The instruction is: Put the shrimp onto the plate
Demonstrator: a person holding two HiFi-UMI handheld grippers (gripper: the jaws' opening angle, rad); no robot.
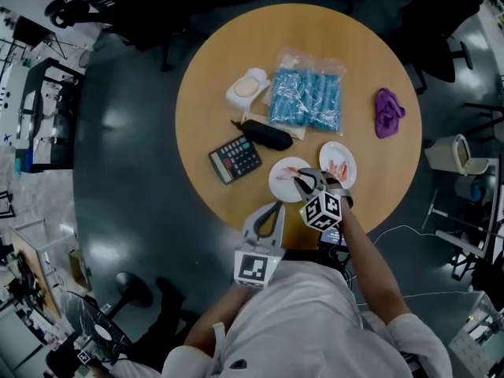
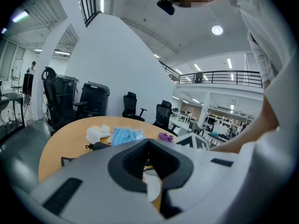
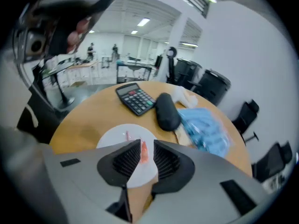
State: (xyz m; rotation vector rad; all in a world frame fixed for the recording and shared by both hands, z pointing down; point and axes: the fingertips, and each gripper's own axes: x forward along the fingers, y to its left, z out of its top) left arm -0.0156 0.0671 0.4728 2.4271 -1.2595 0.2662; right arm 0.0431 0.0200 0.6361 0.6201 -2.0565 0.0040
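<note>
Two white plates lie near the table's front edge. Over the left plate [image 1: 281,186] [image 3: 117,139] my right gripper [image 1: 302,181] [image 3: 142,149] is shut on a pink shrimp [image 3: 143,152], held just above the plate. Another small shrimp [image 3: 126,135] lies on that plate. The right plate [image 1: 346,157] also carries pink shrimp [image 1: 337,169]. My left gripper [image 1: 277,205] [image 2: 148,143] hangs shut and empty at the table's near edge, behind the left plate.
On the round wooden table [image 1: 213,77] are a calculator [image 1: 235,159], a black pouch [image 1: 266,134], a blue packet [image 1: 307,99], a white object [image 1: 248,87] and a purple cloth [image 1: 387,113]. Office chairs stand around the far side.
</note>
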